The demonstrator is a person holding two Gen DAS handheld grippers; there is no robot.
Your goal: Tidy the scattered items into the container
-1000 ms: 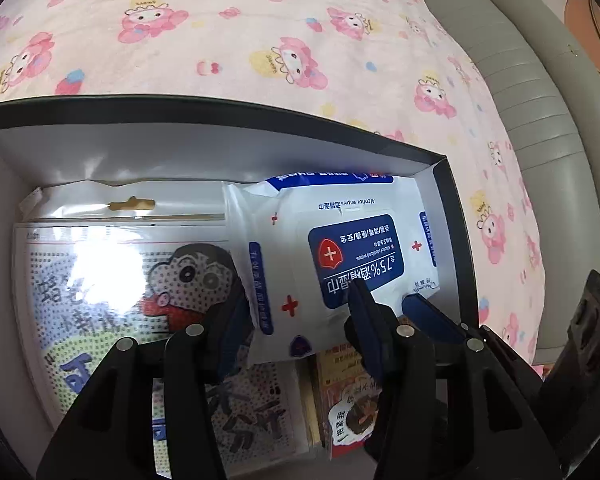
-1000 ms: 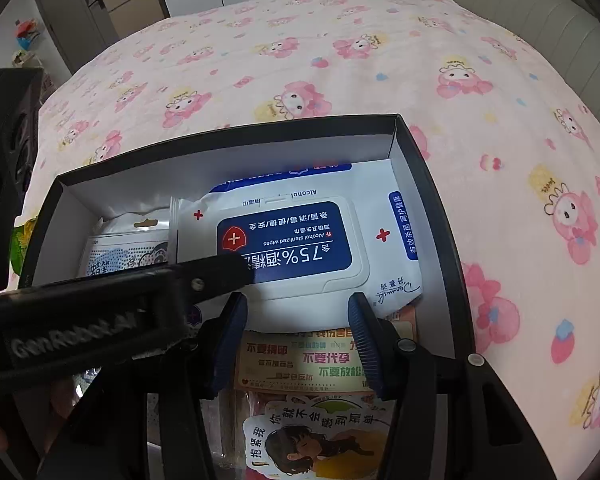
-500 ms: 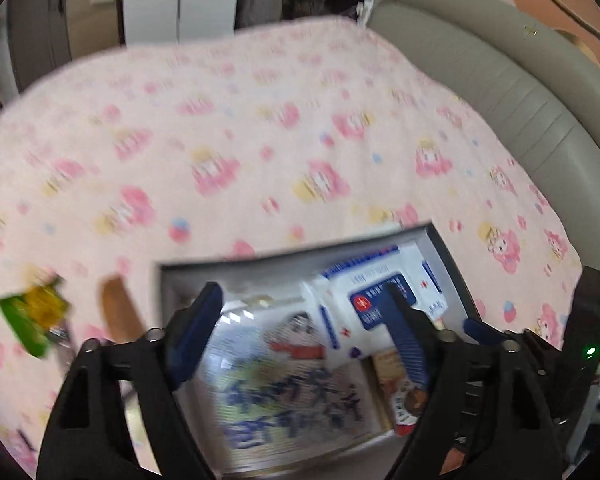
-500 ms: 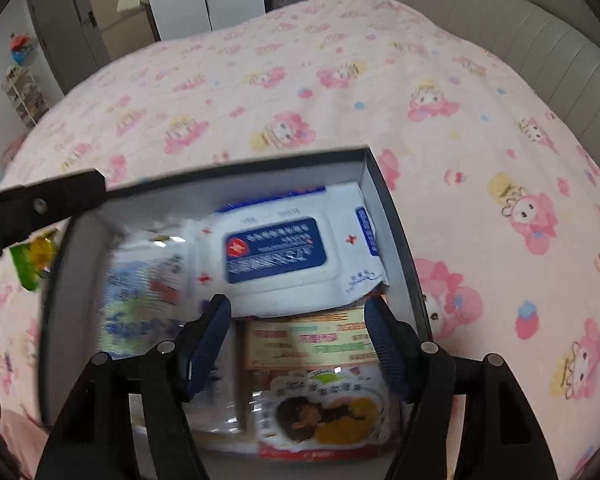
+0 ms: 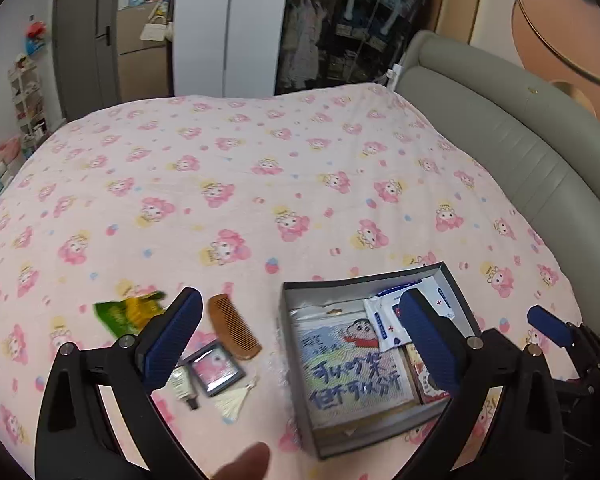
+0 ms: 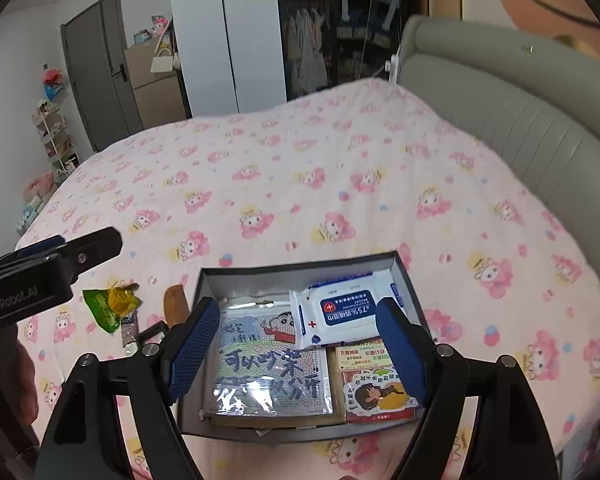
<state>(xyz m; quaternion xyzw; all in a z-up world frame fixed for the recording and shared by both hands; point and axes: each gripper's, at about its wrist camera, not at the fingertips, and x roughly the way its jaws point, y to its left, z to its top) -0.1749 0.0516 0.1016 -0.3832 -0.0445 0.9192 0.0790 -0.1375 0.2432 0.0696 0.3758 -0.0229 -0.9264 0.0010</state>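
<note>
A dark open box (image 5: 364, 276) lies on the pink bed. Inside it are a white and blue wipes pack (image 5: 380, 316), a cartoon packet (image 5: 348, 364) and snack packs (image 6: 372, 376). Left of the box, scattered on the cover, are a wooden comb (image 5: 234, 326), a green packet (image 5: 128, 312), a pink framed item (image 5: 216, 368) and a small tube (image 5: 184, 388). My left gripper (image 5: 298, 300) hovers open and empty above the box's left wall. My right gripper (image 6: 298, 308) hangs open and empty over the box (image 6: 296, 266), above the wipes pack (image 6: 344, 312).
A grey padded headboard (image 5: 520, 152) runs along the right side. Wardrobes and a door stand beyond the bed's far end. A fingertip (image 5: 248, 460) shows at the bottom edge. The left gripper (image 6: 100, 244) reaches in from the left of the right wrist view.
The left gripper let go of the wipes pack, which now lies in the box. Both grippers opened wider and drew up and back from the box.
</note>
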